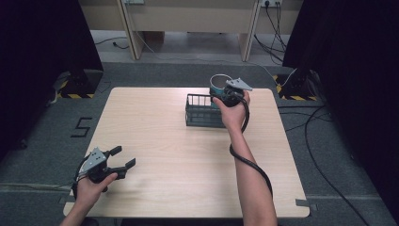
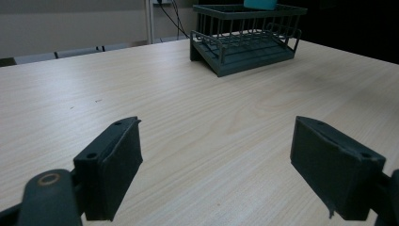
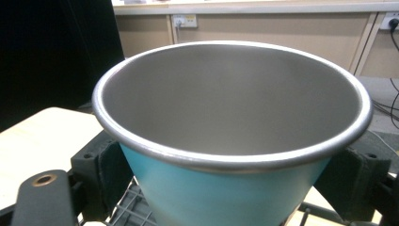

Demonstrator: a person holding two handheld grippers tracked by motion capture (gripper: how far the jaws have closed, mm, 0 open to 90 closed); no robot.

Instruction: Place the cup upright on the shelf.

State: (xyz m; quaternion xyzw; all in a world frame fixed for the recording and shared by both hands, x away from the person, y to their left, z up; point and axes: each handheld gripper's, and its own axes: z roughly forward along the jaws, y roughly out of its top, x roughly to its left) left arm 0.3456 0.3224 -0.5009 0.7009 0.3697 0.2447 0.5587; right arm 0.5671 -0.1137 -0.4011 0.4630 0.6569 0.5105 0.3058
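A teal cup point(image 1: 218, 84) with a steel inside point(image 3: 235, 101) is held above the dark wire rack point(image 1: 203, 111) at the table's far middle. My right gripper point(image 1: 227, 95) is shut on the cup, its pads point(image 3: 109, 172) pressing the teal wall from both sides. The rack point(image 2: 244, 37) stands far ahead in the left gripper view, with a bit of the teal cup point(image 2: 259, 4) above it. My left gripper point(image 1: 120, 157) hovers open near the table's front left corner, nothing between its fingers point(image 2: 115, 167).
The wooden table point(image 1: 164, 160) has bare room across its middle and front. A thick black cable point(image 1: 251, 162) trails along the right forearm. Dark curtains, stands with hazard tape point(image 1: 75, 95) and floor cables point(image 1: 324, 122) surround the table.
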